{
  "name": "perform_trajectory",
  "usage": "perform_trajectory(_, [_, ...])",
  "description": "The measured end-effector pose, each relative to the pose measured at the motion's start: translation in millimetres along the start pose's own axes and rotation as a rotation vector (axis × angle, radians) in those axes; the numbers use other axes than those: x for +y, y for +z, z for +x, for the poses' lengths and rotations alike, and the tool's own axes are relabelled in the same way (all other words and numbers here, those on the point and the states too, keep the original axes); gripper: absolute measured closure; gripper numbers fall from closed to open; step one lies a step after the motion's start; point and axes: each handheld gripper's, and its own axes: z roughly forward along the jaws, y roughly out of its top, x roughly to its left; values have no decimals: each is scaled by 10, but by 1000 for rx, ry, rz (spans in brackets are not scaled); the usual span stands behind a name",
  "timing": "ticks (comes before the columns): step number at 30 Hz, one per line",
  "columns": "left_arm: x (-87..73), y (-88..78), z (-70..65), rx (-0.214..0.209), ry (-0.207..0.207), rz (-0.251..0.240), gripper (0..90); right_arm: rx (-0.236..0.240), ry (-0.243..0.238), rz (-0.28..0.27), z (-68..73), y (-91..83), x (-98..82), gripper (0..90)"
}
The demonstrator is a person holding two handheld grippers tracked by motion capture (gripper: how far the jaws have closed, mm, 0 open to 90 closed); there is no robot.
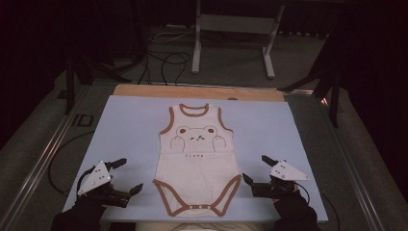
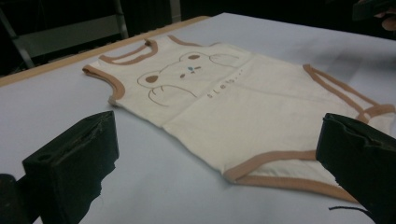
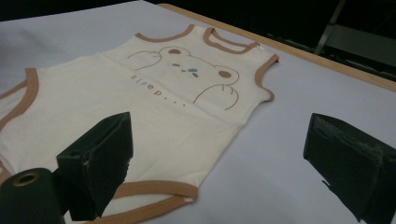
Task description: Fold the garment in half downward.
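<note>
The baby bodysuit [image 1: 198, 161] is judged soft and light, best pinched at hems; left claw [image 1: 124, 175] at 8 o'clock and right claw [image 1: 256, 168] at 4 o'clock are held wide.

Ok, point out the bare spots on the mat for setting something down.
Free: the pale blue mat left of the cream brown-trimmed baby bodysuit, and right of it up to the far edge. Crowded: the near corners, where the open left gripper and right gripper flank its leg openings.

Dim, grainy pictures; table [image 1: 125, 120] evenly lit, surroundings nearly black, near fingers [image 2: 74, 163] perhaps slightly blurred.
</note>
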Motion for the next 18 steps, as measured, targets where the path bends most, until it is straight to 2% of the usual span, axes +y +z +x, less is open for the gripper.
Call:
perform_trajectory(3, [64,-18,15,1,1,17,2,8,8,0,-29,-36,79,82])
perform_trajectory(6, [122,-28,42,8,-3,12,2,-2,-6,6,-61,-57,163,82])
perform_trajectory(8, [159,-21,56,4,-4,17,2,-1,3,1,-90,-61,220,82])
perform_trajectory(10, [197,-5,71,-13,11,29,2,7,1,-7,-115,-56,275,82])
perform_trajectory(13, [238,28,98,-19,10,41,2,2,-19,-11,-150,-36,359,82])
perform_trajectory(18, [321,88,152,-25,1,44,2,9,-27,-27,-201,31,478,82])
